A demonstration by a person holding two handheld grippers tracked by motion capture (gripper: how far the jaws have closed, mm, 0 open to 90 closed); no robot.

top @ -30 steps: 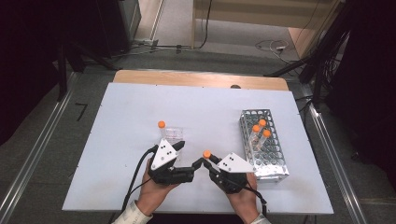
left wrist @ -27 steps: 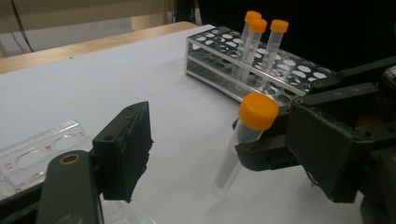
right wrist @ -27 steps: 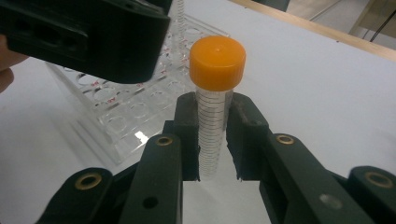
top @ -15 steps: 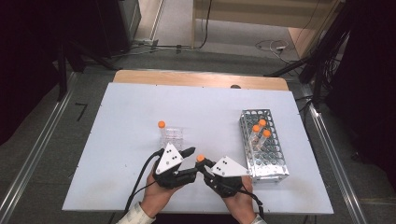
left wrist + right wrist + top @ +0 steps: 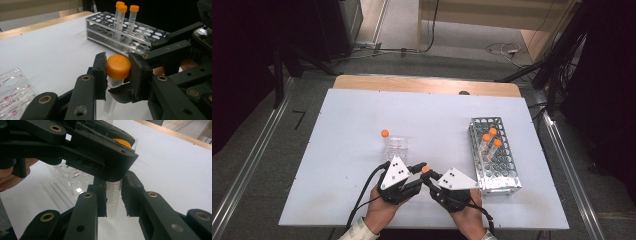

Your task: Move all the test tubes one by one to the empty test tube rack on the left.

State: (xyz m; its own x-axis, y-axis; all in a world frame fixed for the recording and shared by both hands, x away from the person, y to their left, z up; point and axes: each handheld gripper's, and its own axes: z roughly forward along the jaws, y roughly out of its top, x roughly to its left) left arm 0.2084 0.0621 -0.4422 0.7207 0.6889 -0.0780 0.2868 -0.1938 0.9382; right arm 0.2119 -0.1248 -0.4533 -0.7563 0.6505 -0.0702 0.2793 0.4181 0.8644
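High view first: we see one white table (image 5: 362,130) carrying two racks. We count one metal rack (image 5: 494,172) at the right with three orange-capped tubes (image 5: 490,140) standing upright in its far half, and one clear plastic rack (image 5: 395,146) near the middle with a single orange-capped tube (image 5: 385,134) at its far left corner. At the near edge we see two hands, each with one gripper, meeting over a fifth tube (image 5: 426,170). In the left gripper view we see the left gripper (image 5: 117,68) with its jaws pressed on either side of that tube's orange cap (image 5: 118,67). In the right gripper view we see the right gripper (image 5: 113,197) with its jaws clamped on the tube's clear graduated body (image 5: 113,200) just below the cap, the tube upright above the table.
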